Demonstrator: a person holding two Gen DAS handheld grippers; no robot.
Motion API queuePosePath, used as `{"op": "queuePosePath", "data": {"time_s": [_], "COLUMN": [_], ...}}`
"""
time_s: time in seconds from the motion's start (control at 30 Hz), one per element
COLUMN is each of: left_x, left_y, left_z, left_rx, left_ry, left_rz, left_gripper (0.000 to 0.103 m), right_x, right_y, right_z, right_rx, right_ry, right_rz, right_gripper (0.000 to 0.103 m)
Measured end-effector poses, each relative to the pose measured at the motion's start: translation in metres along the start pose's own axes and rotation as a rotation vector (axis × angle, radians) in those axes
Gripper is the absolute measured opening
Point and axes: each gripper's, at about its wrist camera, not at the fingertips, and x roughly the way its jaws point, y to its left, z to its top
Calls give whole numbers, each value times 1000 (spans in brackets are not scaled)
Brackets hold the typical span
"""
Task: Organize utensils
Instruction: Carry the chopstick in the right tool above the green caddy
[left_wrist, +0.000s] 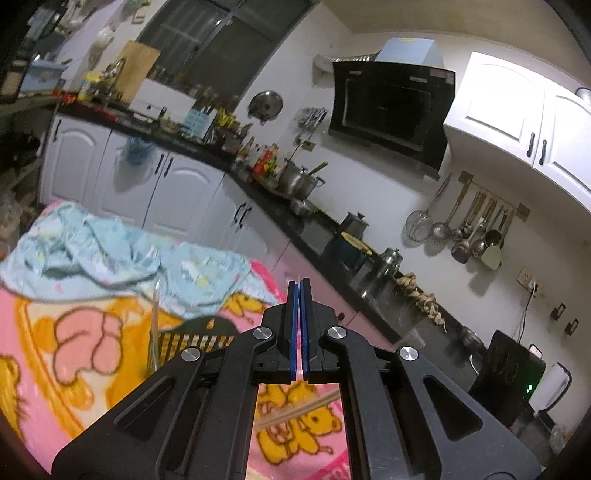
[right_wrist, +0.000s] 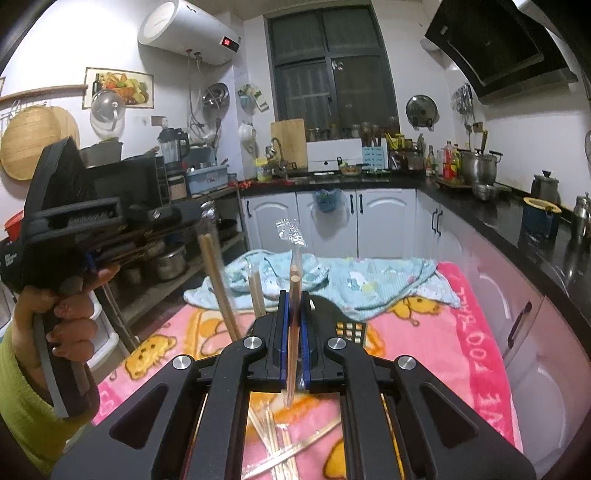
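We hold one wrapped pair of chopsticks (right_wrist: 294, 295) upright, clamped in the right gripper (right_wrist: 294, 306); the left gripper (left_wrist: 299, 295) is pressed together with nothing in it. We should keep the pair vertical and lower it into the black slotted holder (right_wrist: 349, 326) on the pink blanket (right_wrist: 424, 343), where other chopsticks (right_wrist: 255, 291) stand. More lie loose (right_wrist: 284, 443) nearer. The blanket's edge reads "LOVE YOU".

Pale matt wooden chopsticks (right_wrist: 294, 332) in clear glossy plastic sleeve, fuzzy pink fleece blanket (right_wrist: 424, 350), crumpled blue cotton cloth (right_wrist: 369, 284), glossy black stone worktop (right_wrist: 498, 218).
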Motion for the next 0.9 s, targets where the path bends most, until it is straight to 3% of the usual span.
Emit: {"op": "queuePosePath", "data": {"time_s": [0.43, 0.9], "left_x": [12, 42], "left_y": [-9, 10], "left_z": [49, 48], "left_rx": [68, 75], "left_ry": [-55, -45], "left_rz": [51, 108], "left_gripper": [0, 0], "right_x": [6, 39], "right_y": [7, 2], "right_z": [49, 69], "right_rx": [-40, -49], "right_ry": [-103, -134], "right_rz": [-5, -39], "right_gripper": [6, 6]}}
